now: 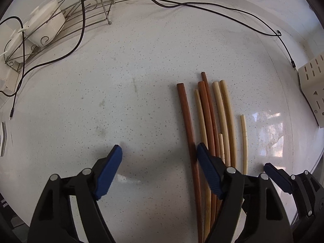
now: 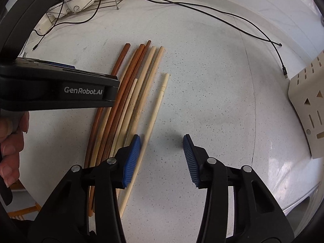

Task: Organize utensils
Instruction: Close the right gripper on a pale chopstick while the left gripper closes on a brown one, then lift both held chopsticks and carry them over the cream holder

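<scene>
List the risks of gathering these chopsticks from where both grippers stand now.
1. The right gripper straddles bare counter; only the pale chopstick lies by its left finger, so closing may catch nothing.
2. The left gripper sits beside the bundle, and may scatter it.
3. Both grippers stand close and may collide.

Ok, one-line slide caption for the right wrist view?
Open right gripper beside a row of chopsticks on the speckled countertop.
</scene>
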### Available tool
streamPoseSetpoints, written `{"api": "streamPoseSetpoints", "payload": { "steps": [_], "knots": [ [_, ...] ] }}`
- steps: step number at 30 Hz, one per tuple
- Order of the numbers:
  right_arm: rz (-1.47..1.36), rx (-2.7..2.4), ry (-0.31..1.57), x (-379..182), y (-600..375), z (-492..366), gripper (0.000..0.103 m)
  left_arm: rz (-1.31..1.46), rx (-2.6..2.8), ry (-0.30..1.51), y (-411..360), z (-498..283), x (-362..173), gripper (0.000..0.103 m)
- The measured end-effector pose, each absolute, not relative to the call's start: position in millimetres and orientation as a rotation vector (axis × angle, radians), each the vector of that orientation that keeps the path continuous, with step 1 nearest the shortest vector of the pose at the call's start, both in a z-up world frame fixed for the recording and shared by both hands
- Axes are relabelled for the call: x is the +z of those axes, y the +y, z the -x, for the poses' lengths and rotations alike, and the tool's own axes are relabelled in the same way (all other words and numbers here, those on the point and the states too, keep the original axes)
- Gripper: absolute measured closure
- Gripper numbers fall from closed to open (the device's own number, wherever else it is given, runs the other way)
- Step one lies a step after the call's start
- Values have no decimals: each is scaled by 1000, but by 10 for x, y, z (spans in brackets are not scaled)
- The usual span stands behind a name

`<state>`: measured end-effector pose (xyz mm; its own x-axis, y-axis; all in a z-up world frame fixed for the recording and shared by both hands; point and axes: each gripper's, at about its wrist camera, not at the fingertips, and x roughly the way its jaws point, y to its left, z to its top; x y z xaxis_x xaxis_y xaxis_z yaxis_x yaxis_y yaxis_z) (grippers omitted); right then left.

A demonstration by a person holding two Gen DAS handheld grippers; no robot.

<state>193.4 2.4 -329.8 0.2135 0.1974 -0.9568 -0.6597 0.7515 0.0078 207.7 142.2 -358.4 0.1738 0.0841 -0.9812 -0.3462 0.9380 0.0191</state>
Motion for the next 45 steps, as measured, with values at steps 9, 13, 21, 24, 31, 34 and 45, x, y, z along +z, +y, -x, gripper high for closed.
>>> {"api": "streamPoseSetpoints", "payload": {
  "steps": [9,13,21,24,31,34,45],
  "knots": [
    [469,650,1224,-3269,19,-1899,78,215,290,1393,1243,-2107,-3519,66],
    [469,661,1238,-3262,19,-1924,95,223,286,1404,1264,-2084,-3460,77],
    [433,691,1308,-3250,-24,-2031,98,304,220,1450,1295,-2100,-3457,95],
    [419,692,1322,-3244,-46,-2046,99,326,205,1459,1336,-2097,-3464,96],
    [380,688,1336,-3239,-132,-2066,99,388,172,1455,1388,-2075,-3468,97],
    [365,682,1338,-3233,-169,-2078,99,399,162,1448,1384,-1972,-3458,97],
    [288,669,1307,-3098,-308,-2131,99,416,154,1368,1522,-1889,-3259,97]
  ]
}}
